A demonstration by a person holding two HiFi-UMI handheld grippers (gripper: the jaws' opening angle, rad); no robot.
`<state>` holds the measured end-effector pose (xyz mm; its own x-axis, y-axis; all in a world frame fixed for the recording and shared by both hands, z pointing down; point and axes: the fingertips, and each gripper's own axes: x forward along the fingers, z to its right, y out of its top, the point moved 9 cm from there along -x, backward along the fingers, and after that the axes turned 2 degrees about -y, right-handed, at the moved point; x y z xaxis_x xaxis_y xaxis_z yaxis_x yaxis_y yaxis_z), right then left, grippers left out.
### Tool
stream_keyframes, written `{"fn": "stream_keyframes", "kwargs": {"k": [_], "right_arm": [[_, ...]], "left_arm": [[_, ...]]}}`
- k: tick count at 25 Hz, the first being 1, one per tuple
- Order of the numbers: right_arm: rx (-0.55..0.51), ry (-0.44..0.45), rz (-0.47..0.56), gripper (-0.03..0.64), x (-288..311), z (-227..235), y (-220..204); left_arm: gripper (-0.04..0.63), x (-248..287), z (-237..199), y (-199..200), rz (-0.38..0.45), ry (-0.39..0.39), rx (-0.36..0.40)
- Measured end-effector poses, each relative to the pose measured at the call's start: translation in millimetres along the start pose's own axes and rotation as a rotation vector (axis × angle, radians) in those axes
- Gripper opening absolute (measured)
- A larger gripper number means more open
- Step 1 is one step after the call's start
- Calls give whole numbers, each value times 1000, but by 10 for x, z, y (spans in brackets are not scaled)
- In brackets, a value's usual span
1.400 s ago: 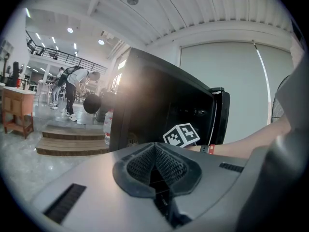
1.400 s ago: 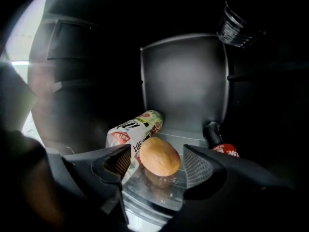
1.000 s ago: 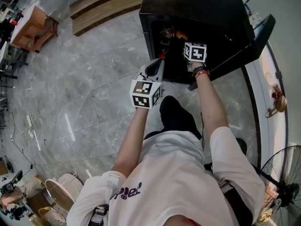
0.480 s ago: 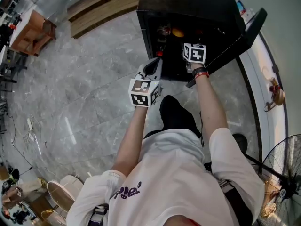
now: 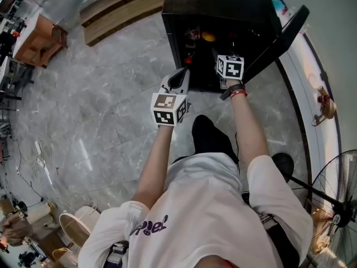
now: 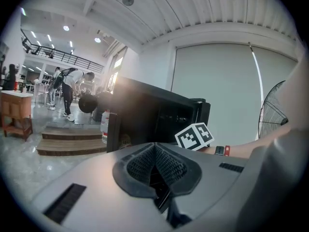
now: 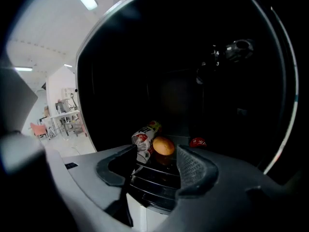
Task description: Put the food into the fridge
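Observation:
The black fridge [image 5: 223, 4] stands open, its door [image 5: 281, 35] swung out to the right. On its wire shelf [image 7: 154, 175] lie an orange [image 7: 163, 146], a crumpled snack packet [image 7: 143, 142] and a small red item [image 7: 198, 142]; the orange [image 5: 208, 36] also shows in the head view. My right gripper [image 7: 157, 152] hovers at the fridge mouth, in front of the shelf. Its jaws are closing with nothing between them. My left gripper [image 5: 180, 77] hangs outside the fridge to the left, its jaws shut and empty, pads [image 6: 164, 166] touching.
A standing fan [image 5: 334, 205] is at the lower right by the wall. Wooden steps [image 5: 122, 4] and a small wooden table [image 5: 39, 35] lie far left on the marble floor. Cables [image 5: 39, 155] trail at the left. People stand far off [image 6: 67, 88].
My right gripper has drawn back a little from inside the fridge toward its front edge. The left gripper has kept its place beside the opening.

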<state>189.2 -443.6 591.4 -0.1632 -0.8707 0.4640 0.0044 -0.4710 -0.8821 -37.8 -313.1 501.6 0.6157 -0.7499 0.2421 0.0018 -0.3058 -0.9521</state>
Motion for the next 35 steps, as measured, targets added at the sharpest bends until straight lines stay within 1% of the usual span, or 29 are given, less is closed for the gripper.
{"fn": "stream_keyframes", "kwargs": {"k": [7,12,18,23,29,35], "right_arm": [[12,-5,15,258,-338,-9,63],[23,-33,20,233,-601,-4,65],[48,-50,33,227,-938,-47,54],[56,-60,41,219,-1212,-125,26],[71,-66,57,215,-1522,-196,71],[54,-59,75,209,-1846,-338,157]], "left_arm": [[17,-137,132,53,-18,-6,-8],[17,-244,195,94,-30,-5,-14],[17,-470,268,201,-18,-4,-13],[18,-632,280,138,-35,10,-7],[17,-809,325,208,-31,14,-2],[17,-1040,428,251,-25,11,-6]]}}
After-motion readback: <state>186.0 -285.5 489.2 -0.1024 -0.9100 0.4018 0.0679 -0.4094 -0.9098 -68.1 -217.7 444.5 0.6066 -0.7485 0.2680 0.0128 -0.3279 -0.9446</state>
